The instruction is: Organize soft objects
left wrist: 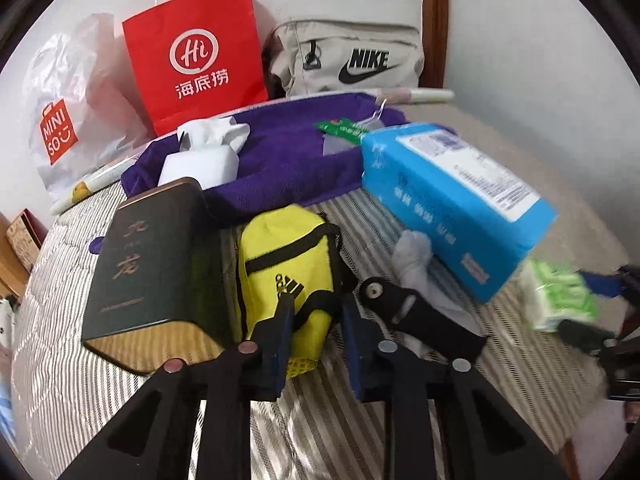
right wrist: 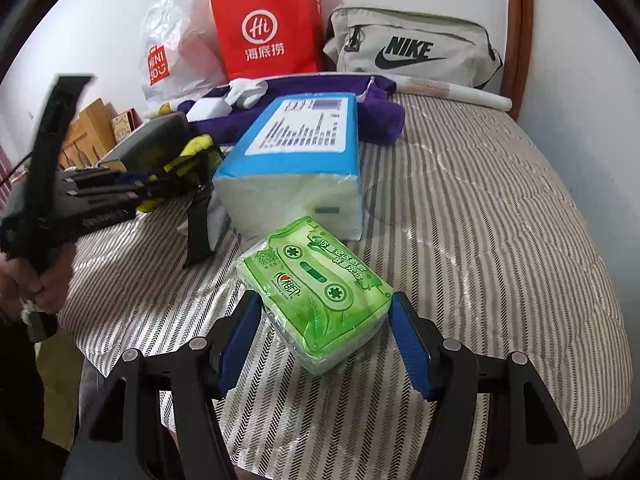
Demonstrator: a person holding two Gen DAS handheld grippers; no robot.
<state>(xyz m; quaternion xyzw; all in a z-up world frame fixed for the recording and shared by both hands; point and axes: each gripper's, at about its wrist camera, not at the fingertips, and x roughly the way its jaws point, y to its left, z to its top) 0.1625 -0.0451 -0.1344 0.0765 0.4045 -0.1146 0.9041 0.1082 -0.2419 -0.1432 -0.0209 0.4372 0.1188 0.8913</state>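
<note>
On the striped bed the left gripper has its jaws drawn narrow around the near end of the yellow pouch, the blue pads at its black strap; from here it looks pinched on the fabric, though I cannot be sure the pads bite fully. The right gripper sits with its jaws well apart, one on each side of the green tissue pack, which lies flat on the bed just in front of the big blue tissue pack. Its pads look close to the pack's sides; whether they touch I cannot tell.

To do this well, I'd say the left should take a good fold of the pouch rather than only the strap — soft cloth slides out of a shallow pinch — and lift clear of the dark tin box touching its left side. The right should close squarely on the pack's long sides, gently, since the wrap will crumple.

Both grippers point steeply downward toward the bed. In the right view a hand grips the left tool's handle, low at the left edge.
</note>
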